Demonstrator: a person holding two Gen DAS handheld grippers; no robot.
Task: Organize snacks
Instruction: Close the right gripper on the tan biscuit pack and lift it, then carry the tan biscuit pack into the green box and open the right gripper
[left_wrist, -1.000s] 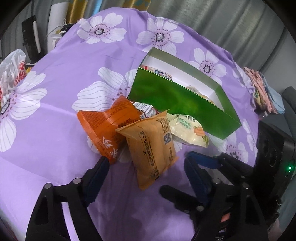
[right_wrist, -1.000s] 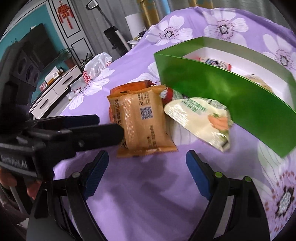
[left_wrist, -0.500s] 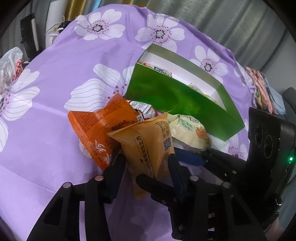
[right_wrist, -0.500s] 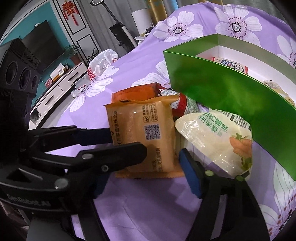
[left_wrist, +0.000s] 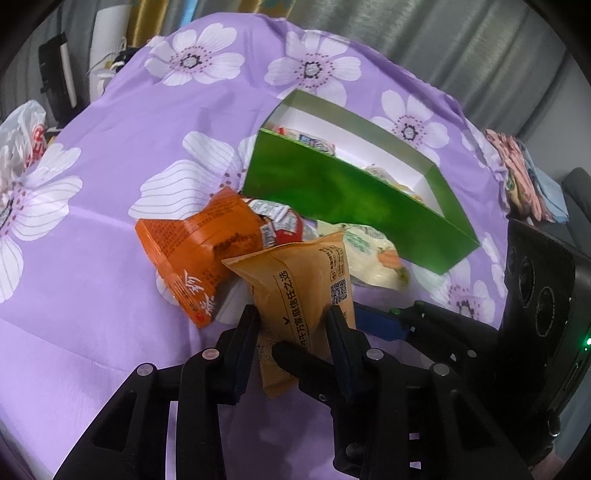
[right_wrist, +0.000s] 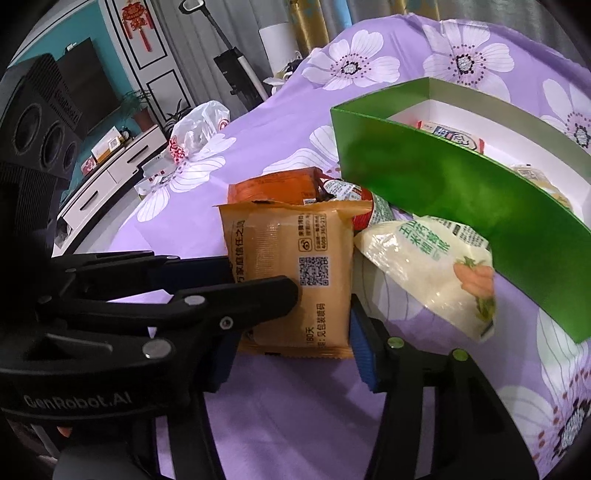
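Observation:
A tan snack pack (left_wrist: 306, 280) (right_wrist: 291, 258) lies near me on the purple flowered cloth, its near end lifted. My left gripper (left_wrist: 293, 328) is closing, and its pads pinch the pack's near end from both sides. In the right wrist view the left gripper (right_wrist: 236, 280) reaches in from the left. My right gripper (right_wrist: 295, 350) is closing too; the pack's lower edge sits between its blue pads, which show no squeeze on it. Behind stands a green box (left_wrist: 351, 206) (right_wrist: 461, 206) holding several snacks.
An orange pack (left_wrist: 192, 243) (right_wrist: 273, 188), a red-and-white wrapper (left_wrist: 277, 221) and a pale pack with a carrot picture (left_wrist: 373, 254) (right_wrist: 432, 273) crowd between the tan pack and the box. A white plastic bag (left_wrist: 18, 147) lies far left, folded cloths (left_wrist: 517, 173) far right.
Both grippers have narrowed around the tan pack. The left one moved up to it and clamped its near end, which now stands raised. The right one's pads drew in beside its lower edge.

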